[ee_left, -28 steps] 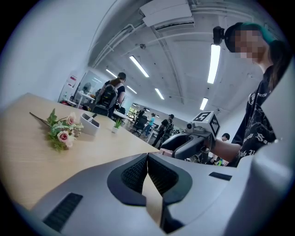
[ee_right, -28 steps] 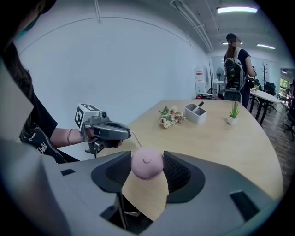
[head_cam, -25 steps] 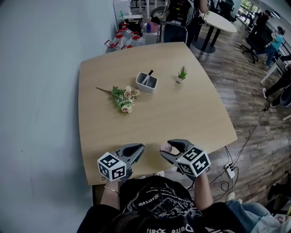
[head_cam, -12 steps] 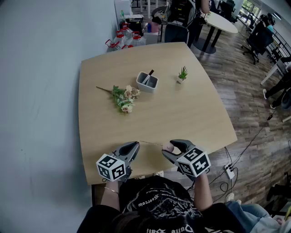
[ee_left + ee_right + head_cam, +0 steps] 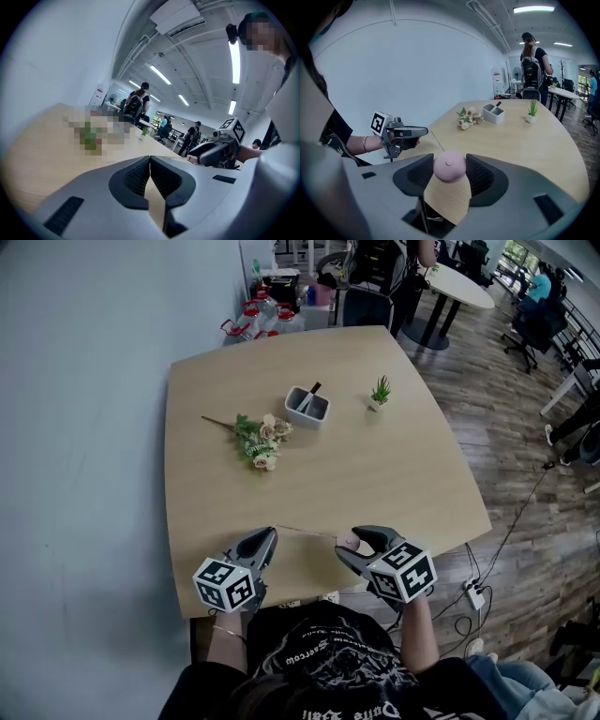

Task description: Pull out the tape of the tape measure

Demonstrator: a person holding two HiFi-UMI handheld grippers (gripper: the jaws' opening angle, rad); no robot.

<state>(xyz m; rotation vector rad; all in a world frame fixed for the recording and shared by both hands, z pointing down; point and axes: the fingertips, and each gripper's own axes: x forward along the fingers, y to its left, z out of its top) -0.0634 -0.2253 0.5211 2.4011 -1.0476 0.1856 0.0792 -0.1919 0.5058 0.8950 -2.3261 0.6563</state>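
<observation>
Grips pink tape measure (image 5: 449, 165) between parted jaws of right gripper (image 5: 352, 542) over near edge of table (image 5: 394, 474); pinches thin tape (image 5: 305, 532) in closed jaws of left gripper (image 5: 270, 536); cannot read shirt print (image 5: 323, 652)

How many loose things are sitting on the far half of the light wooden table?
3: a bunch of pale flowers with green leaves left of centre, a grey rectangular holder beside it, and a small green potted plant to the right. Nothing seems hidden.
</observation>
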